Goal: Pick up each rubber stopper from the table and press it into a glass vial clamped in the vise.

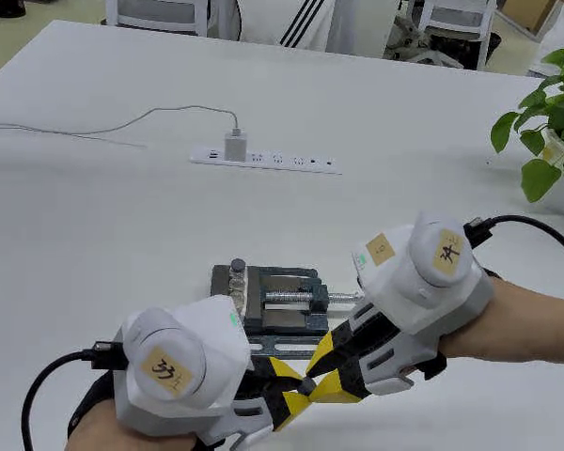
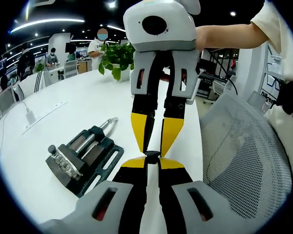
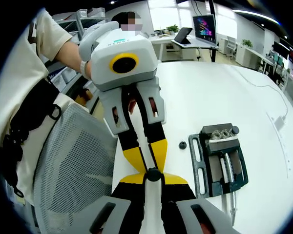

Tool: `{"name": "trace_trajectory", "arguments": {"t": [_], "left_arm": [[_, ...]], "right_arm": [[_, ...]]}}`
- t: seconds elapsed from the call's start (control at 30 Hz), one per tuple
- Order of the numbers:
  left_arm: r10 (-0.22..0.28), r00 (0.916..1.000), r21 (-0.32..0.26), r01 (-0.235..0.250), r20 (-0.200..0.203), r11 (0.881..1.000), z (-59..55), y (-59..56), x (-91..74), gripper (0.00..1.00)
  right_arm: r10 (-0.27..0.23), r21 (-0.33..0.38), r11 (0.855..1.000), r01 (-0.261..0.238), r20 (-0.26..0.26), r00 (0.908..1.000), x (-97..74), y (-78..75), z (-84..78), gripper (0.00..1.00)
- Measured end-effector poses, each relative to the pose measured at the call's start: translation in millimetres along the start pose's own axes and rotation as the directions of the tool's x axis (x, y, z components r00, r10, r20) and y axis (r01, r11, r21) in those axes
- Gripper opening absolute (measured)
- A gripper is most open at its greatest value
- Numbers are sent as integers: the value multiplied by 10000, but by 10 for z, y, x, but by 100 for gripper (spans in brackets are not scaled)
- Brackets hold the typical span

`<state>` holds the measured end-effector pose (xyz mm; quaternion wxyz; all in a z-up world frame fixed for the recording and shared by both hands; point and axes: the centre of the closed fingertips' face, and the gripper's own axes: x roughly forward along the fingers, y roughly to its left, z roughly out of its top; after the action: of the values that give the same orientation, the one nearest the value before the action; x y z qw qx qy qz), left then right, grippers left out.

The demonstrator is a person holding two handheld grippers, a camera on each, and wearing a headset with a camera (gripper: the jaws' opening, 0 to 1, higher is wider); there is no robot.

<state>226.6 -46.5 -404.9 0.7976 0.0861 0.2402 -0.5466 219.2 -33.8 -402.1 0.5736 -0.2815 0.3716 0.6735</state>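
The left gripper [image 2: 151, 163] and the right gripper [image 2: 154, 146] meet tip to tip over the big white table [image 1: 122, 235], close to its near edge. A small round black rubber stopper [image 3: 154, 173] sits right where the yellow tips come together. Both pairs of jaws are pulled in close on it, but I cannot tell which one has the hold.

I think the stopper is being passed across or turned the right way. Next it must go to the dark metal vise [image 1: 282, 303], just past the grippers. There it has to sit over an open clear glass vial [image 3: 217, 134] and be pushed straight down.

The end vial has a dark plug [image 3: 235, 130] in it. One more loose black stopper [image 3: 182, 145] lies on the table just beside the vise.

A white power strip [image 1: 263, 160] lies near the middle of the table, and a green leafy plant [image 1: 545, 122] stands at the right edge. The room is an office with desks, chairs and people.
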Motion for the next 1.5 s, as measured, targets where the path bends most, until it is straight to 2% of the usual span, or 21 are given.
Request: {"name": "trace_trajectory", "arguments": {"t": [0.23,0.43,0.53,0.67,0.73,0.77,1.0,1.1,1.17,1.27,1.37,1.5], "left_arm": [[44,9999,35,-45,141,10000,-4,21,-30,5],[265,9996,-202,-263,91,9995,-45,86,-70,6],[557,9984,-255,-554,111,9981,-72,133,-108,18],[992,9949,-426,-984,156,9942,-129,212,-180,29],[1275,9917,-370,-1269,153,9912,-170,265,-225,33],[1497,9886,-330,-1492,126,9883,-192,304,-256,35],[2273,9738,-562,-2265,87,9724,-253,464,-430,51],[2715,9624,-699,-2710,-16,9600,-301,561,-509,61],[2891,9572,-762,-2892,-124,9542,-337,601,-549,64],[3095,9509,-1009,-3086,-76,9458,-377,644,-605,66],[3333,9427,-1026,-3330,-153,9373,-426,690,-643,74],[3593,9332,-1131,-3576,-63,9270,-445,769,-700,83]], "right_arm": [[199,37,9998,-199,-35,9998,17,-14,33,6],[320,-139,9994,-322,-159,9994,73,-47,85,6],[291,-220,9993,-296,-258,9992,99,-91,96,6],[104,-314,9994,-116,-399,9991,126,-178,108,6],[-342,-349,9989,323,-546,9979,134,-286,103,6],[-343,-400,9987,320,-577,9977,145,-309,105,6],[-619,-554,9968,582,-672,9958,185,-473,182,6],[-799,-700,9948,747,-747,9940,197,-571,241,6],[-962,-870,9921,901,-678,9931,193,-632,285,6],[-987,-928,9913,931,-582,9934,189,-707,367,6],[-1029,-990,9905,952,-756,9918,191,-785,397,6],[-1194,-1204,9869,1074,-970,9881,183,-905,432,6]]}}
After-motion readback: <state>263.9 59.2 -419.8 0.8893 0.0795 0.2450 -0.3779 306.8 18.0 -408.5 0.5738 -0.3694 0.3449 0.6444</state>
